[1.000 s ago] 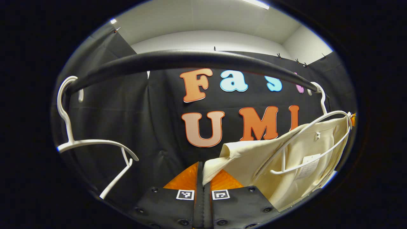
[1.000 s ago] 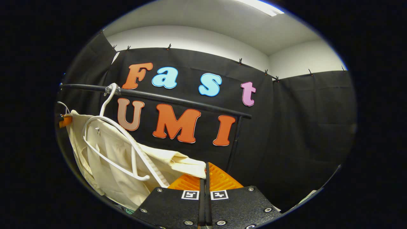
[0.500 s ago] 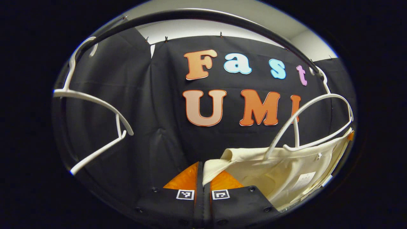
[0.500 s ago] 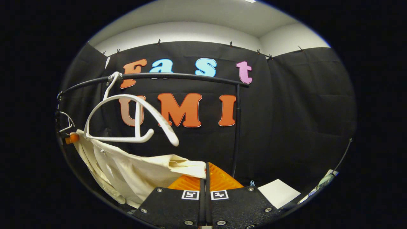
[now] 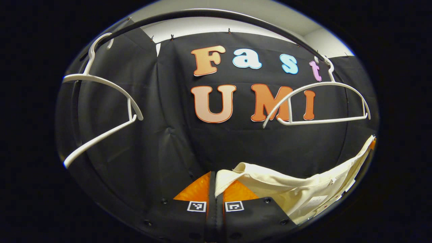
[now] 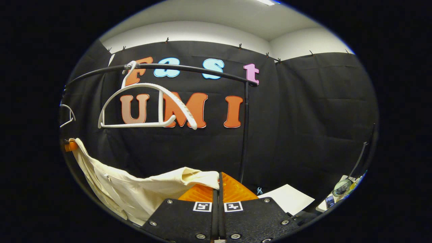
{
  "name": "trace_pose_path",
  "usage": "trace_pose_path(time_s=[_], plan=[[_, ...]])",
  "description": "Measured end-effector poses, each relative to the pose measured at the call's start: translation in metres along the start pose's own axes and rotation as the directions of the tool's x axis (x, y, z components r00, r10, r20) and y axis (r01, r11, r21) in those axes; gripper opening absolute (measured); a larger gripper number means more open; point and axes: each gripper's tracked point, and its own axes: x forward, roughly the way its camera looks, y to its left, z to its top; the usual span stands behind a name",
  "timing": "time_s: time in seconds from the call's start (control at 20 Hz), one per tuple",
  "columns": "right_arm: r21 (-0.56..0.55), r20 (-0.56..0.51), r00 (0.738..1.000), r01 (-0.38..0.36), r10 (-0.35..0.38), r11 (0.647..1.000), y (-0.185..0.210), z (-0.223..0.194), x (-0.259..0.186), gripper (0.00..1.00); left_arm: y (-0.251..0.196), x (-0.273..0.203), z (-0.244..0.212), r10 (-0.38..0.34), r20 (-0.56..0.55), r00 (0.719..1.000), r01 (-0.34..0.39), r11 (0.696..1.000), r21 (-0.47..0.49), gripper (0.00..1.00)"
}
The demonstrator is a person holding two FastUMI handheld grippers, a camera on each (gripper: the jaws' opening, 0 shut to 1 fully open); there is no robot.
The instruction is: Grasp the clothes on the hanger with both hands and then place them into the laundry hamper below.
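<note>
**Shirt is off the hanger**

Each hand-held gripper, left point(image 5: 216, 184) and right point(image 6: 218, 184), pinches a shirt point(image 5: 297, 189) edge tight. The shirt has dropped below the hanger point(image 6: 148, 104), which now hangs bare. Next, lower it into the hamper.

We've got black cloth point(image 6: 303, 118) clipped up on every side – white wall point(image 6: 202, 32) and ceiling point(image 6: 216, 15) above it. A black rail point(image 6: 189, 69) runs across on its upright post point(image 6: 243, 135).
</note>
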Motion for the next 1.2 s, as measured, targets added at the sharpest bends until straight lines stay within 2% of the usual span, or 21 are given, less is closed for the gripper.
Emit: trace_pose_path(time_s=[0.3,0.5,0.65,0.95,1.2], plan=[[0.051,-0.027,1.0,-0.01,0.012,0.999,0.022,-0.019,-0.014,0.0,-0.037,0.003,-0.007,-0.095,-0.032,0.995,0.093,0.995,-0.034,0.05],[0.06,-0.026,0.999,-0.018,0.02,0.998,0.038,-0.023,-0.021,0.0,-0.063,0.002,-0.002,-0.148,-0.027,0.989,0.148,0.989,-0.009,0.06],[0.087,-0.022,0.999,-0.026,0.028,0.996,0.051,-0.021,-0.026,0.0,-0.084,-0.004,-0.001,-0.188,-0.03,0.982,0.187,0.982,-0.026,0.06],[0.086,-0.008,0.997,-0.07,0.071,0.994,0.093,-0.014,-0.036,0.0,-0.132,-0.014,0.01,-0.28,-0.014,0.96,0.28,0.959,-0.034,0.06],[0.104,-0.006,0.993,-0.118,0.119,0.988,0.131,-0.01,-0.036,0.0,-0.161,-0.02,-0.002,-0.333,-0.041,0.942,0.329,0.941,-0.075,0.06]])
